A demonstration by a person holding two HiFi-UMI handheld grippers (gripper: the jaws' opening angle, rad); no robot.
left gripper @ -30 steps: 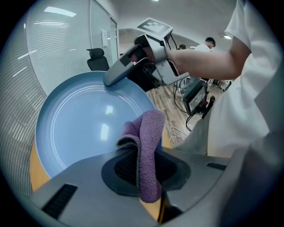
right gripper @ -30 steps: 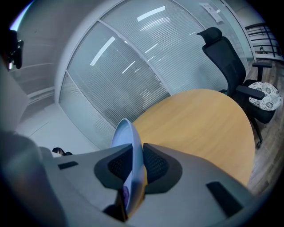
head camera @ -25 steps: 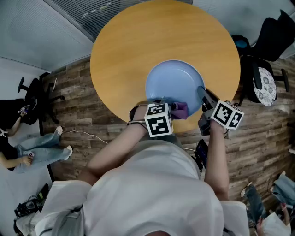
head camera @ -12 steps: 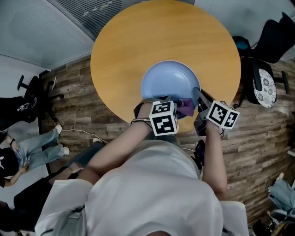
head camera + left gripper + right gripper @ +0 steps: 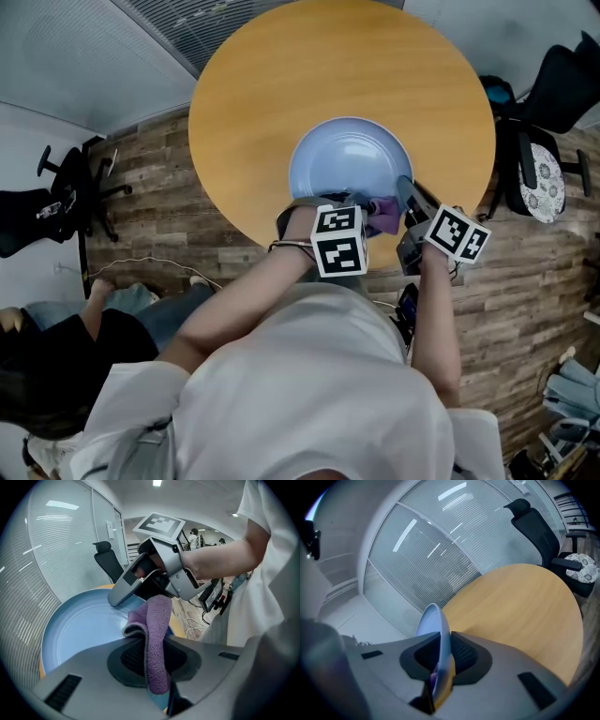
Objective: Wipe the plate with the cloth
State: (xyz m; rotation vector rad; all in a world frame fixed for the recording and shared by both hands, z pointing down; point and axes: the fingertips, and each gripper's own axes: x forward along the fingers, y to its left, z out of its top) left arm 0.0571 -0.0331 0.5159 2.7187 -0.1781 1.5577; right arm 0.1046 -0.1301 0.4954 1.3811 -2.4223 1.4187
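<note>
Both my jaws are clenched: cloth in the left, plate rim in the right.

My left gripper has its jaws almost together, the pads pinching a fold of the purple cloth; the cloth's free end stands up past the tips and touches the inner face of the pale blue plate, close to its nearer rim; my right gripper has its jaws only narrowly apart, clamped on that plate's rim with one pad on each face, the plate edge-on between them; in the head view the two grippers sit side by side at the plate's near edge, the cloth between them; the plate is over the near part of the round wooden table; a black office chair stands beyond the table.
</note>
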